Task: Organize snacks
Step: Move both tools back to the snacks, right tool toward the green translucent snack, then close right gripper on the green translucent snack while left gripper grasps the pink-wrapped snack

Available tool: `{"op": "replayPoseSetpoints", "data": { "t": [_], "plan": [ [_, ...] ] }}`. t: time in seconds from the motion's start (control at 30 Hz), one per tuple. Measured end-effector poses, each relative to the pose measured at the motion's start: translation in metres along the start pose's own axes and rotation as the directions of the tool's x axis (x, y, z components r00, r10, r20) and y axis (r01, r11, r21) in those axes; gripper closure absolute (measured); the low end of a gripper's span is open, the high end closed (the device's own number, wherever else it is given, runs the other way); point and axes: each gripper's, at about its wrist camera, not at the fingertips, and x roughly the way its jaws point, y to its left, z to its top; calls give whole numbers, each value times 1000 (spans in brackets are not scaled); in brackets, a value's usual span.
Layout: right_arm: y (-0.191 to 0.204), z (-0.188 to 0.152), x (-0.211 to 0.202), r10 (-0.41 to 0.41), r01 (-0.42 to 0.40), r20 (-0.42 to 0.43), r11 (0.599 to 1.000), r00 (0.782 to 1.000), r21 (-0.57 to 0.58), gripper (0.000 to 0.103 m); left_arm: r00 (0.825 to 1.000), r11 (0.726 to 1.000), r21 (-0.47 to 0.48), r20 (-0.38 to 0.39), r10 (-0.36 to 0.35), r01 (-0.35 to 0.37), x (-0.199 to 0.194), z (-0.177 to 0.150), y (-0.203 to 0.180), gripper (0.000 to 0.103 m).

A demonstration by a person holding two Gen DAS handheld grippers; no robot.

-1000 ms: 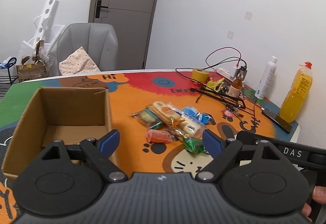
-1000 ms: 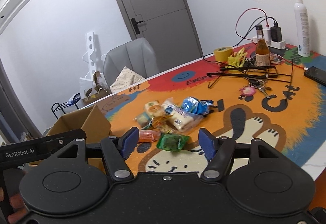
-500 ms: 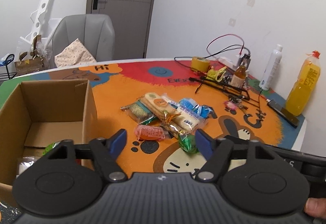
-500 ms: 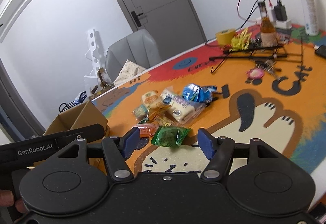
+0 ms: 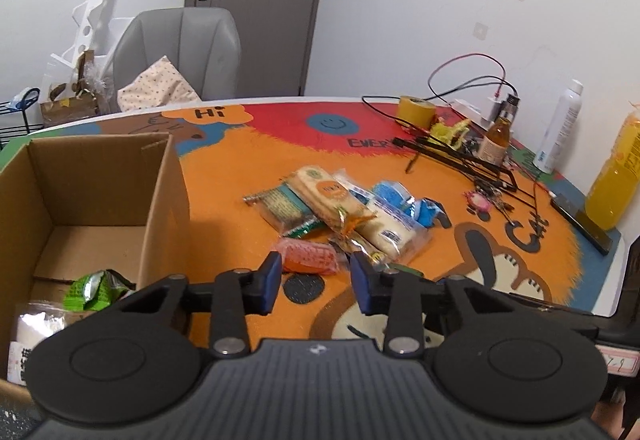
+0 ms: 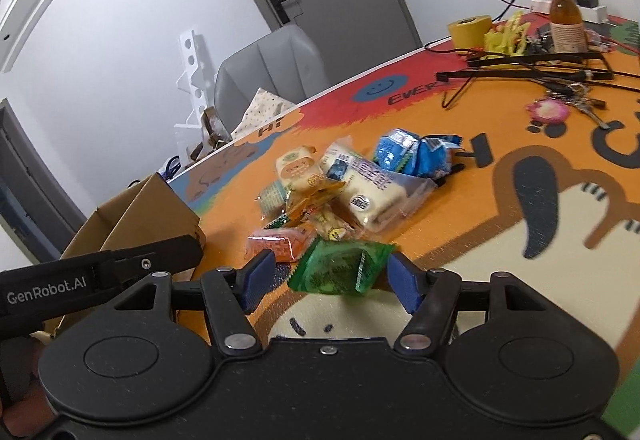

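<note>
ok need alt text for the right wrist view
The right gripper reaches over a green snack packet that lies between its open blue fingers, on a bright cartoon table mat. Behind it sits a pile of wrapped snacks; a cardboard box stands at left.

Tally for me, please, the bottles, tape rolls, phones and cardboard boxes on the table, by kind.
Bottles: 3 (brown glass bottle, white spray bottle, yellow juice bottle)
Tape roll: 1
Phone: 1
Cardboard box: 1
Total: 6
</note>
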Motion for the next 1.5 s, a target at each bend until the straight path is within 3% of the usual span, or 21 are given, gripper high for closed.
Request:
{"op": "replayPoseSetpoints", "data": {
  "t": [0.03, 0.17, 0.5, 0.57, 0.8, 0.93, 1.03, 1.3, 1.5],
  "plan": [
    [1, 1, 4, 0, 0, -5, 1000, 1000, 0, 40, 1000, 1000, -3, 2, 4, -4, 1, 1, 1, 67],
    [3, 2, 12, -17, 17, -16, 1000, 1000, -14, 62, 1000, 1000, -14, 5, 7, -7, 5, 2, 1, 68],
    [-9, 6, 3, -30, 30, -4, 1000, 1000, 7, 75, 999, 1000, 0, -28, -18, 18, 29, -1, -10, 69],
    [-12, 7, -2, -41, 41, 5, 999, 999, 6, 88, 999, 1000, 0, -35, -21, 21, 35, -3, -12, 69],
    [-15, 12, -7, -78, 79, 13, 997, 997, -10, 87, 999, 999, 33, -43, 5, -3, 53, -5, -19, 63],
    [-19, 12, -6, -81, 81, 13, 997, 997, -4, 81, 999, 999, 32, -41, 28, -27, 63, -5, -17, 44],
    [-24, 14, -8, -84, 83, 18, 996, 996, 16, 74, 997, 998, 41, -46, 56, -55, 74, -5, -17, 40],
    [-35, 10, 4, -70, 71, -21, 995, 997, 66, 69, 995, 997, 31, -71, 76, -74, 95, -8, -11, 39],
    [-34, 16, 6, -28, 28, -4, 995, 1000, 99, 46, 996, 997, 17, -55, 77, -76, 99, -8, -7, 44]
  ]
}}
